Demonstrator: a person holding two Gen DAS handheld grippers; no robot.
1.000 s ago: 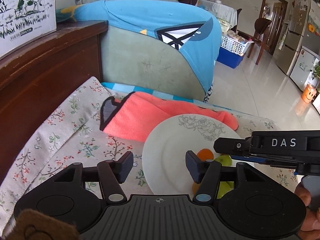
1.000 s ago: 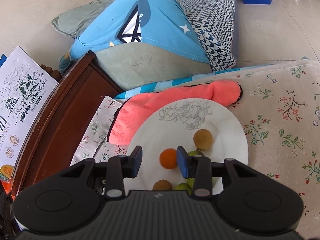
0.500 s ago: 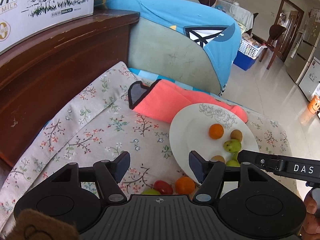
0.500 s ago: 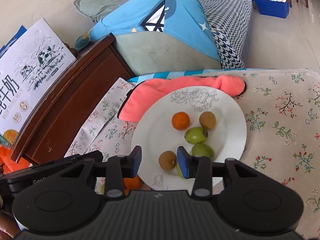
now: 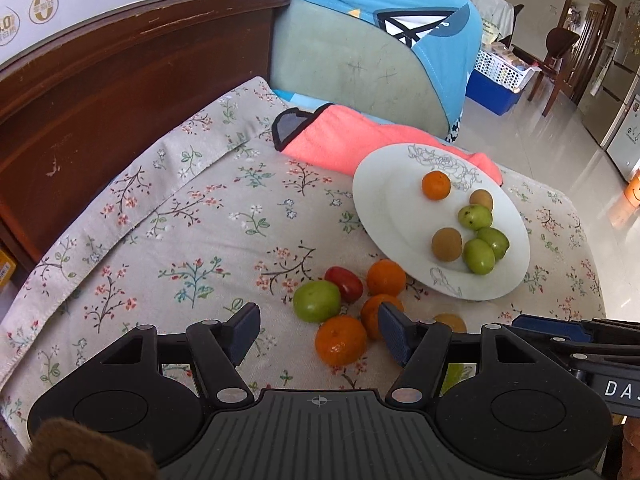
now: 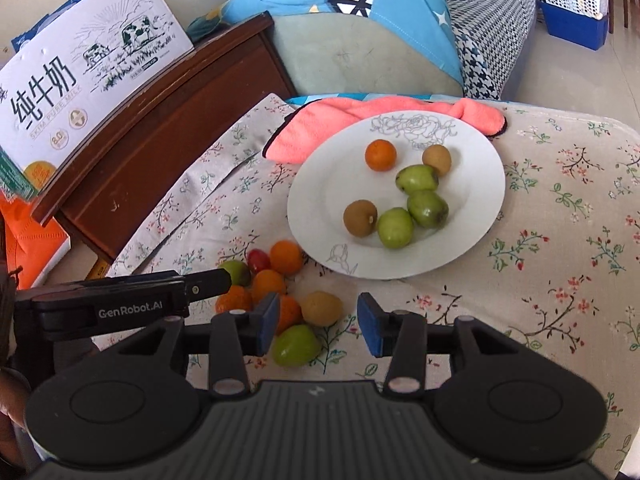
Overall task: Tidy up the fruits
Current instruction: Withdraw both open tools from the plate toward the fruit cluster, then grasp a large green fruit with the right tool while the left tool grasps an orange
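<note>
**Both grippers over the loose fruit pile**

Far left, a milk carton box (image 6: pixel 86 76) sits on the dark wooden headboard (image 6: pixel 168 120). Coming in across the floral cloth (image 5: pixel 180 216), the left gripper (image 5: pixel 318 330) hangs with its jaws released and nothing pinched; an orange (image 5: pixel 341 340) and a green fruit (image 5: pixel 317 301) lie on the cloth in the gap ahead of them, a red tomato (image 5: pixel 344 283) just beyond. Next along, the right gripper (image 6: pixel 317 322): its jaws have just been opening, and they grip nothing, with a brown fruit (image 6: pixel 322 309) and a green one (image 6: pixel 296 345) on the cloth near the left pad. To the right of the pile sits the white plate (image 6: pixel 320 200), its far rim overlapping a pink towel (image 6: pixel 320 128). On it: one orange (image 6: pixel 380 155), two brown fruits, three green ones clustered together.
</note>
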